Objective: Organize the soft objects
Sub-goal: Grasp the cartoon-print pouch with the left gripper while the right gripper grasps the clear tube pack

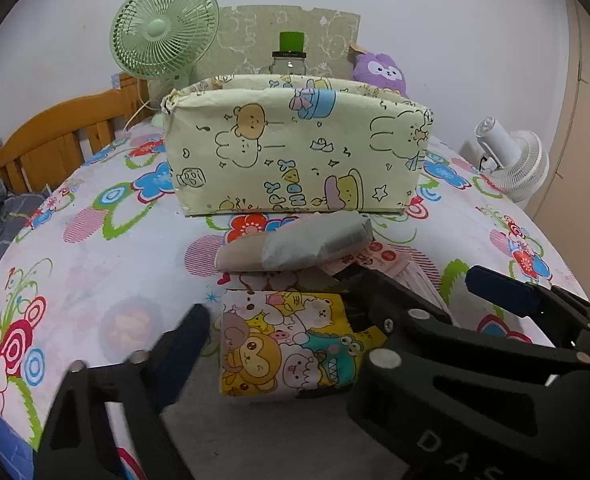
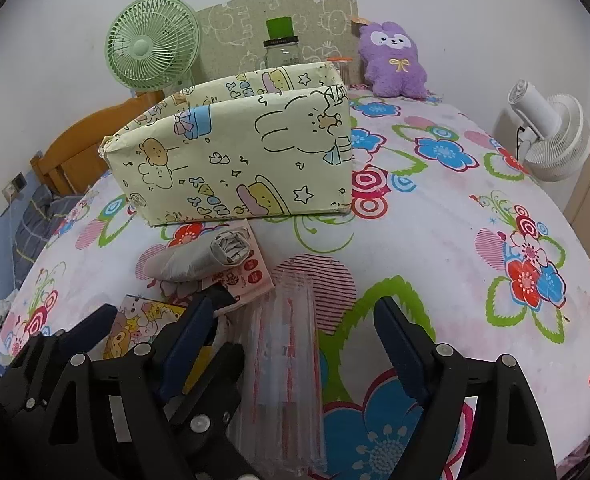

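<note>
A pale yellow cartoon-print box [image 1: 295,152] stands open-topped on the flowered bed; it also shows in the right wrist view [image 2: 239,152]. In front of it lie a grey rolled soft pack [image 1: 315,242], a pink packet [image 1: 387,258] and a colourful cartoon tissue pack [image 1: 291,344]. My left gripper [image 1: 279,326] is open, its fingers either side of the cartoon pack. My right gripper [image 2: 295,316] is open around a clear red-striped plastic pack [image 2: 283,360]. The grey roll [image 2: 199,256], pink packet [image 2: 251,276] and cartoon pack [image 2: 143,328] lie to its left. The right gripper's black body [image 1: 475,360] crosses the left wrist view.
A green fan [image 1: 163,28], a green-capped jar [image 1: 289,58] and a purple plush [image 2: 393,60] stand behind the box. A white fan [image 2: 551,136] is at the right edge. A wooden headboard [image 1: 55,140] is at the left. The flowered sheet [image 2: 455,240] stretches to the right.
</note>
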`<state>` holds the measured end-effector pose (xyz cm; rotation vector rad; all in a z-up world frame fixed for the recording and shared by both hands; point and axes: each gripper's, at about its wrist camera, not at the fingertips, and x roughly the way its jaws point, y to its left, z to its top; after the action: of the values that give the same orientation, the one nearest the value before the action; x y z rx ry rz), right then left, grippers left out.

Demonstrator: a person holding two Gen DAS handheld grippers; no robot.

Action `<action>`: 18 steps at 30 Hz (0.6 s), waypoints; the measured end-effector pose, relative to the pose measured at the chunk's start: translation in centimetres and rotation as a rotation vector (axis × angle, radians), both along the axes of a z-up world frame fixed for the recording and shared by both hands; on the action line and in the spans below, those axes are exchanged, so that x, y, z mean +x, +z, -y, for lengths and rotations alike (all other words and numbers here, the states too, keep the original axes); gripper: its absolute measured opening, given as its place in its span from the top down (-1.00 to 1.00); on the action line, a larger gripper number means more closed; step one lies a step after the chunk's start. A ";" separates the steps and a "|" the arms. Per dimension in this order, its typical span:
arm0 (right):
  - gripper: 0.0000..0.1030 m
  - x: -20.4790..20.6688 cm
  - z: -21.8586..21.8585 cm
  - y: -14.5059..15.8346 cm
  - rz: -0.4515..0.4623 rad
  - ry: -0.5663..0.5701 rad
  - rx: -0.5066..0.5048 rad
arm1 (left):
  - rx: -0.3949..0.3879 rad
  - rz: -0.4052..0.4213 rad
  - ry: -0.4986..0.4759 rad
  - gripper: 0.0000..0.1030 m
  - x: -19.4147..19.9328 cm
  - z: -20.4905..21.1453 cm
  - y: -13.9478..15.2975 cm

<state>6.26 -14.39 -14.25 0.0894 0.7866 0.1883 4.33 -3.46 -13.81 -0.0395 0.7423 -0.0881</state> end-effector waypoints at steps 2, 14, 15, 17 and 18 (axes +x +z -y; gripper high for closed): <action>-0.65 0.0 0.1 0.0 -0.002 0.000 0.002 | -0.024 -0.008 -0.011 -0.54 0.0 -0.1 -0.1; -0.38 -0.7 -0.2 0.3 -0.023 -0.017 0.013 | 0.015 -0.002 0.034 -0.49 -1.0 -1.3 0.3; -0.32 -0.6 -0.2 0.2 -0.036 -0.018 0.024 | 0.017 -0.003 0.040 -0.49 -1.0 -1.5 0.3; -0.29 -0.4 -0.4 -0.1 -0.057 -0.012 0.039 | 0.029 -0.009 0.050 -0.49 -1.1 -1.9 0.3; -0.27 -0.4 -0.5 -0.2 -0.059 -0.007 0.043 | 0.030 -0.009 0.050 -0.49 -1.1 -2.0 0.2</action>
<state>5.82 -13.85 -14.45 0.1385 0.8410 0.1970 3.20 -1.48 -13.56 -0.0295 0.7506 -0.0292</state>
